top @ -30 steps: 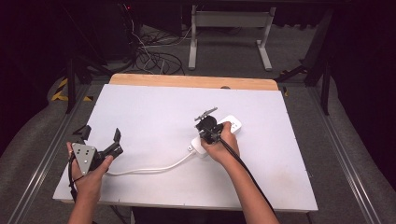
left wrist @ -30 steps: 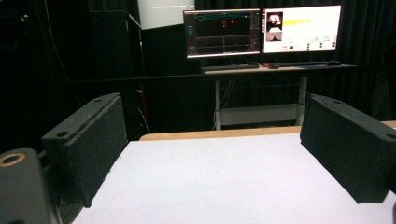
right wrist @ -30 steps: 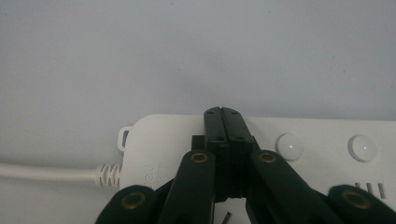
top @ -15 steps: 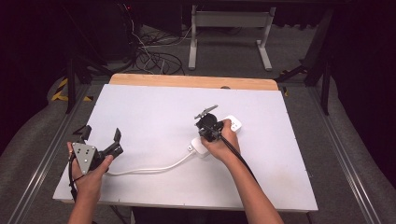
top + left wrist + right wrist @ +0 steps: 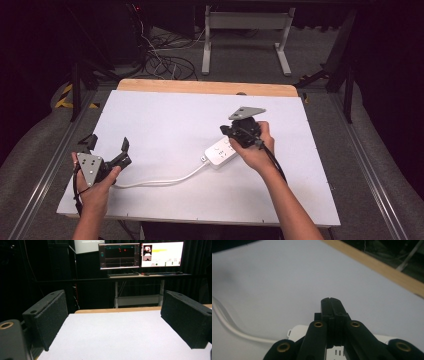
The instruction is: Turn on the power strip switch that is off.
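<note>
White plastic power strip [image 5: 220, 152] lies on the bench [image 5: 165, 115] at 4 o'clock of centre. Right gripper [image 5: 227, 131], jaws together and empty, hovers over it. Left gripper [image 5: 107, 148], jaws apart, waits at 8 o'clock. Risk: a descending gripper snags the cord [image 5: 160, 180] and drags the strip.

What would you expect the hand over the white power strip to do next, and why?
Probably lower again toward the power strip. The right gripper hangs just above it with jaws shut and nothing between them, so it likely means to press or nudge the strip rather than grasp it. The left gripper rests open at the table's near left, away from the cord, so it seems to be waiting.
</note>
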### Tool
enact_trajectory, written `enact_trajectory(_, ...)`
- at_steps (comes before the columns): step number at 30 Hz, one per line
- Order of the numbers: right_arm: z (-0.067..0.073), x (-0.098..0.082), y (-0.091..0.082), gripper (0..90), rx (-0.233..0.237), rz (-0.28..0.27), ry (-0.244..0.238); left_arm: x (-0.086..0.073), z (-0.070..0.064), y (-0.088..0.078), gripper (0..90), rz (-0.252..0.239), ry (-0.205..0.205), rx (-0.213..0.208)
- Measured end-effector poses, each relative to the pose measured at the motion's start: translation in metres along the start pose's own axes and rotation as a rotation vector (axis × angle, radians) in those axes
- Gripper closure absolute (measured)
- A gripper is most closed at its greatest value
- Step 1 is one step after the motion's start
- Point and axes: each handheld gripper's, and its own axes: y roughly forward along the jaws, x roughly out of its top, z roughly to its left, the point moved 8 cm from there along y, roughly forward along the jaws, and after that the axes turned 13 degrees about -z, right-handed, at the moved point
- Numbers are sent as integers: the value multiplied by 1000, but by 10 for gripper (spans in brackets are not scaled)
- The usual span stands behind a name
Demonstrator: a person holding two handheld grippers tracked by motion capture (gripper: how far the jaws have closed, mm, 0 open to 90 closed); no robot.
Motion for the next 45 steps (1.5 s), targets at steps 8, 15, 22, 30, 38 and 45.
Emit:
enact_trajectory(8, -26, 20, -87, 900, -12, -313, -23, 0, 1, 0, 76, 0, -2, 6)
enact_trajectory(15, -55, -3, -146, 900, -130, -435, 20, 0, 1, -1, 76, 3, 5, 5)
enact_trajectory(22, -75, -43, -161, 900, -223, -527, 153, 1, 2, -1, 76, -1, 8, 8)
enact_trajectory(30, -77, -52, -162, 900, -244, -513, 124, 1, 3, -2, 77, -1, 3, 8)
enact_trajectory(38, -74, -55, -153, 787, -243, -498, 112, 1, 2, -2, 78, -2, 6, 2)
enact_trajectory(45, -81, -56, -137, 213, -389, -520, -22, 1, 3, -2, 78, -3, 3, 4)
